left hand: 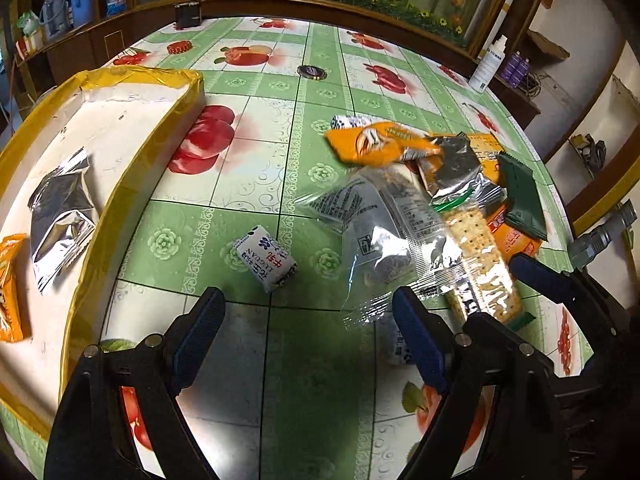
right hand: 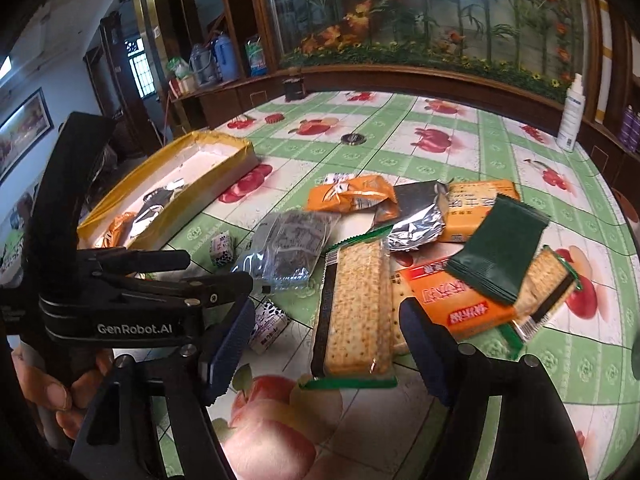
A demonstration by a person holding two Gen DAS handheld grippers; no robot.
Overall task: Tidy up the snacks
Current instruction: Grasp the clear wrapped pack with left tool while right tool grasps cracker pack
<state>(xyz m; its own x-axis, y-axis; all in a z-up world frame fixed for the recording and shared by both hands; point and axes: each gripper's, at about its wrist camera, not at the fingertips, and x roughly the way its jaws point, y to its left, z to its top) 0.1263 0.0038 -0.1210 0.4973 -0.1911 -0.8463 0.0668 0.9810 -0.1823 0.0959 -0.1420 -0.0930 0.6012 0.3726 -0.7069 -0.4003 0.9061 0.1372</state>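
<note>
Two tongs are seen over a desk point(left hand: 280, 152) covered in a green fruit-print cloth. The left tongs point(left hand: 308, 312) are held wide open with nothing between the pads, just near of a small white candy point(left hand: 266, 258) that lies alone on the cloth. The right tongs point(right hand: 326, 338) are also open, gripping nothing; a cracker pack point(right hand: 354, 308) lies between the fingers, and no pad is seen pressing on it. A loose pile of snacks is spread at the right of the desk: an orange bag point(right hand: 350, 192), a clear wrapper point(right hand: 290, 248), a foil pack point(right hand: 418, 216), a dark green packet point(right hand: 500, 248) and an orange box point(right hand: 452, 300). A yellow-edged tray point(left hand: 124, 184) stands at the left, well apart from the pile, and a foil pouch point(left hand: 60, 216) and an orange packet point(left hand: 10, 280) are seen inside it. A hand point(right hand: 52, 388) is visible on the left tongs' handle.
</note>
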